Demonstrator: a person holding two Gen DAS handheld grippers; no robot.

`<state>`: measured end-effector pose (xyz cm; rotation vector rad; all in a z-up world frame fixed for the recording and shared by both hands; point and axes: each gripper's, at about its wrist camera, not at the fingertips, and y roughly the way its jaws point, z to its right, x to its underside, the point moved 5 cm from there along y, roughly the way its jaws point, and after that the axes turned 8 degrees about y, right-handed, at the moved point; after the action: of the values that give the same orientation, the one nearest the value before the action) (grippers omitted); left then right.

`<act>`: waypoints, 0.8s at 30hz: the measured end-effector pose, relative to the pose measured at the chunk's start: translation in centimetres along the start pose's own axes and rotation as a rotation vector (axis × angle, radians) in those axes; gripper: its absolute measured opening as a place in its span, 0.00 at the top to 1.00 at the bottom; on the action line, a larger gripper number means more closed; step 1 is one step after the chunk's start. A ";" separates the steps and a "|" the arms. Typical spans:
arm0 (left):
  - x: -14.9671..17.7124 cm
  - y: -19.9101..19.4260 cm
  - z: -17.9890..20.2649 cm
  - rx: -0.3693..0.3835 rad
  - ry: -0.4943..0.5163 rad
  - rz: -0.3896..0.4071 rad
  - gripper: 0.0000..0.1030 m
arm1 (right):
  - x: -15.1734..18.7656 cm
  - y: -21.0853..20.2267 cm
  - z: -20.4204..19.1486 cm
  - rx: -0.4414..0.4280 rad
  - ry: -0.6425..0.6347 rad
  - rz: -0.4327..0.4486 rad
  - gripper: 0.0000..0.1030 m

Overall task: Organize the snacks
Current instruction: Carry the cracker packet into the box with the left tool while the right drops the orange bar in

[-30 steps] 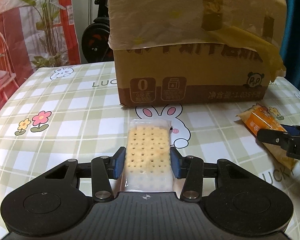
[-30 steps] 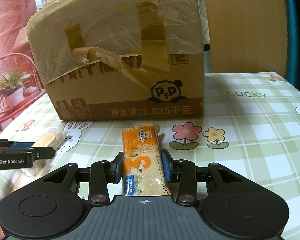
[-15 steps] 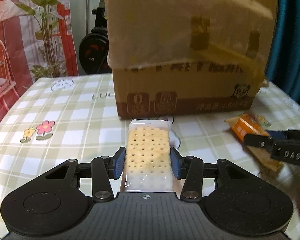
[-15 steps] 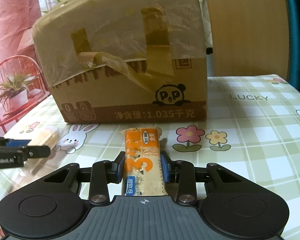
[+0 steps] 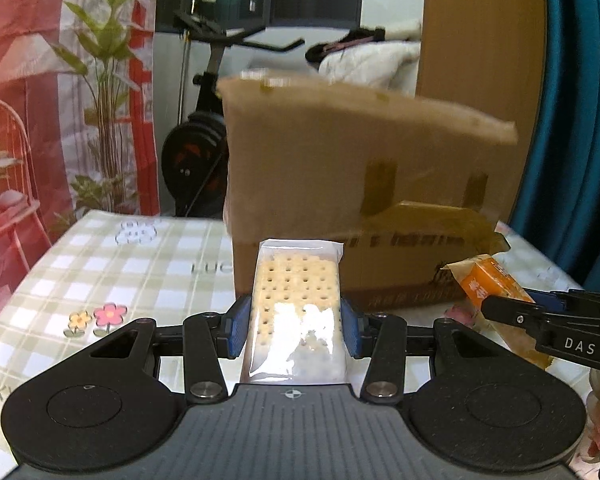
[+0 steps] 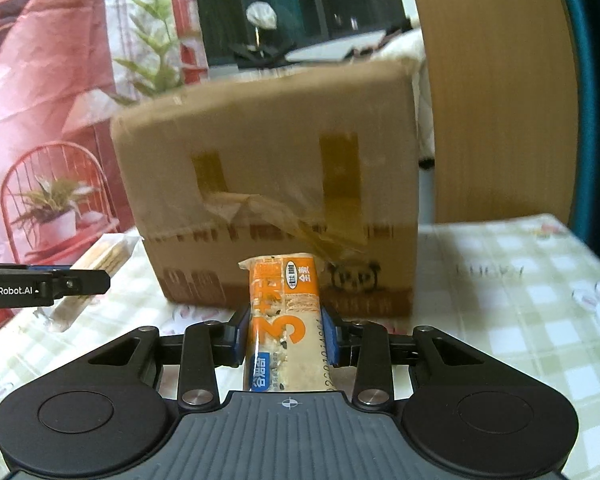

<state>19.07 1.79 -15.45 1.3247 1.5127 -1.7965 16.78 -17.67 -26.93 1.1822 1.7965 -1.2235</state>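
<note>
Two snack packs, both off the table. Left gripper point(image 5: 296, 330) clamps one clear cracker pack point(image 5: 297, 304); right gripper point(image 6: 286, 334) clamps one orange biscuit pack point(image 6: 285, 312). Beyond: one taped cardboard box point(image 6: 268, 200) on checked tablecloth point(image 6: 508, 300).

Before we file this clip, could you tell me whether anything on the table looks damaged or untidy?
Yes: the cardboard box is scruffy. A strip of brown tape has peeled off its front and hangs in a crumpled fold over the printed lettering. The clear cracker pack and orange snack bar look intact.
</note>
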 end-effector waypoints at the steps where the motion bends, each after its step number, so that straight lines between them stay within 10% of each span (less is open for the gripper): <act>1: -0.4 -0.4 0.0 -0.001 -0.005 0.012 0.53 | -0.4 -0.4 -0.1 -0.005 0.000 0.012 0.68; 24: -11.5 -0.3 -1.0 -0.039 0.053 0.231 0.53 | -17.2 -0.6 0.3 -0.071 -0.049 0.230 0.68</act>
<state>24.33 0.05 -5.30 1.4721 1.3523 -1.5920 22.68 -23.38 -11.86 1.2668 1.6046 -1.0392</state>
